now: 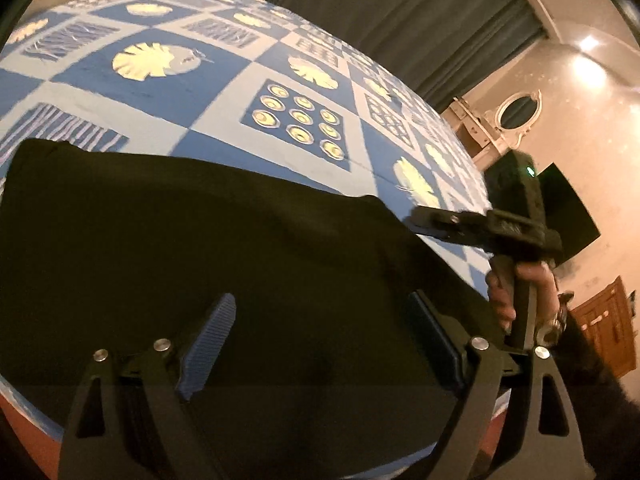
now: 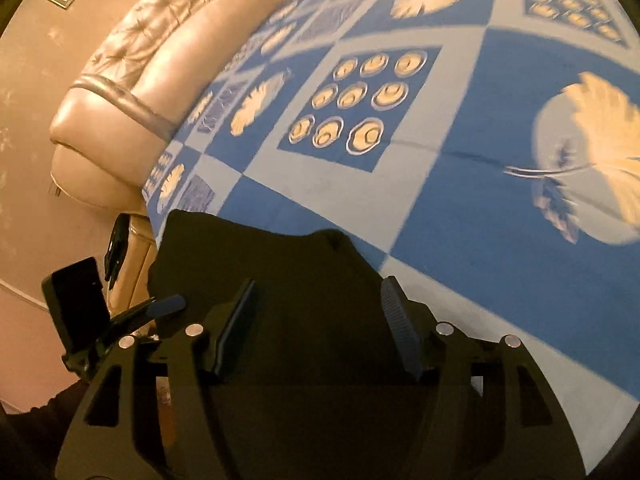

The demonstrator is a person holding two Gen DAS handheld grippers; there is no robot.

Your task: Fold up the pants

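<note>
**Inspector:** Position of the garment?

**Assistant:** The pants [image 1: 192,240] lie flat as a dark slab on the bed [image 1: 224,92], along its near edge. The bedspread has blue and pale squares with leaf and ring prints. From the right wrist view the pants [image 2: 280,272] have one lumpy corner rising toward the bed's middle.

**Inspector:** Left gripper?

**Assistant:** The left gripper [image 1: 324,344] is spread wide, jaws well apart, hanging over the dark cloth. Nothing sits between its blue ribbed pads [image 1: 212,344]. Whether the pads touch the fabric, I cannot tell.

**Inspector:** Right gripper?

**Assistant:** The right gripper [image 2: 320,328] is likewise released, jaws apart above the pants, holding nothing. In the left view it [image 1: 424,216] reaches over the far right corner of the cloth, with a hand [image 1: 520,292] on its handle.

**Inspector:** Surroundings?

**Assistant:** A padded tufted headboard [image 2: 132,64] borders the bed; a dark curtain [image 1: 400,20] hangs beyond it.
</note>
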